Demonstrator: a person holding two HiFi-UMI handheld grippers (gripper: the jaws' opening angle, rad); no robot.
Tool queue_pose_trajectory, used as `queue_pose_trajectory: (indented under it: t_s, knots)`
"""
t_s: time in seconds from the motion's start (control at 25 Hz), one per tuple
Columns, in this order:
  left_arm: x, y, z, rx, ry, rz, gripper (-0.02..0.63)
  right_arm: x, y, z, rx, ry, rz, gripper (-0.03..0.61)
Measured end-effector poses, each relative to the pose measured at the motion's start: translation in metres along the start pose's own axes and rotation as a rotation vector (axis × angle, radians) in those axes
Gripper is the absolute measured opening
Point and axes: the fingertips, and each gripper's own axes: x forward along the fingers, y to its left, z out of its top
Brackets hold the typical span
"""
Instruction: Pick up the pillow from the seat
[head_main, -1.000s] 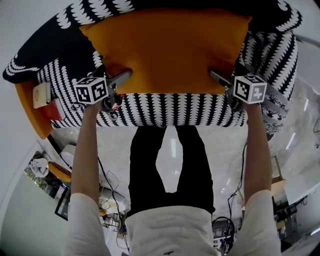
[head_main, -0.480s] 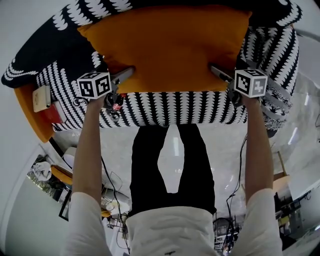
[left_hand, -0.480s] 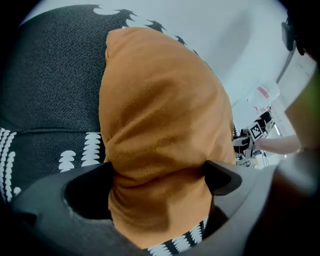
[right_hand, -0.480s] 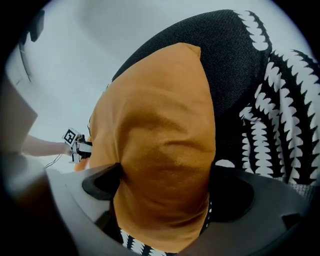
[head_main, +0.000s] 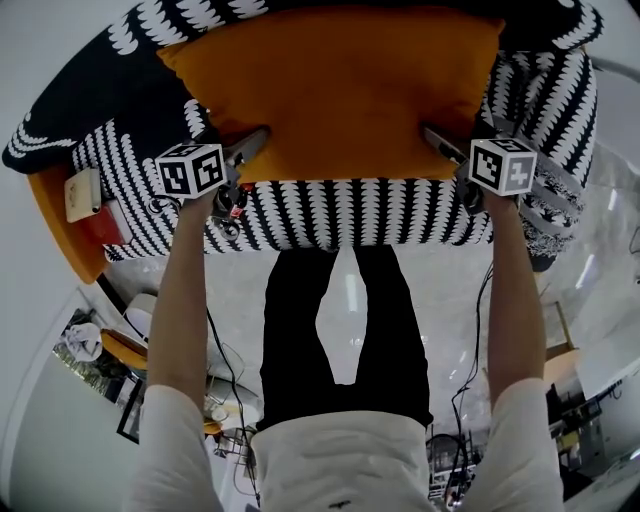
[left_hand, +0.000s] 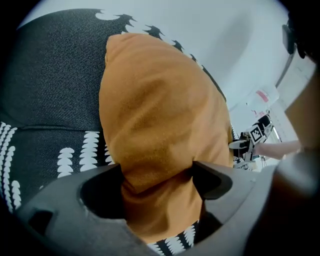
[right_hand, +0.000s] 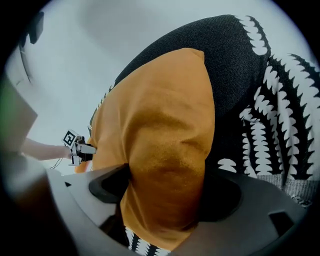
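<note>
Head view: pillow (head_main: 335, 95) top perhaps hidden

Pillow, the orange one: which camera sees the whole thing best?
The head view: almost the whole pillow shows on the patterned seat, with the left gripper and right gripper at its near corners. Each gripper view shows only one pinched end, close up.

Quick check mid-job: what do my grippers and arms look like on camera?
The left gripper and right gripper have dark grey, rounded jaws. Each carries a white cube with black square markers. The arms are bare below short white sleeves.
</note>
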Motion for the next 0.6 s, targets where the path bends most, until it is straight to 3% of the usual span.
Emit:
queue_pose_trajectory:
  t_s: [0.36, 0.6]
  knots:
    - [-0.008, -0.012, 0.001, 0.015, 0.015, 0.038, 0.286, -0.008, 0.016, 0.003, -0.015, 0.001, -0.071, 0.281]
    - [-0.020, -0.023, 0.003, 0.019, -0.050, 0.057, 0.221, -0.024, 0.028, 0.005, -0.025, -0.073, -0.113, 0.235]
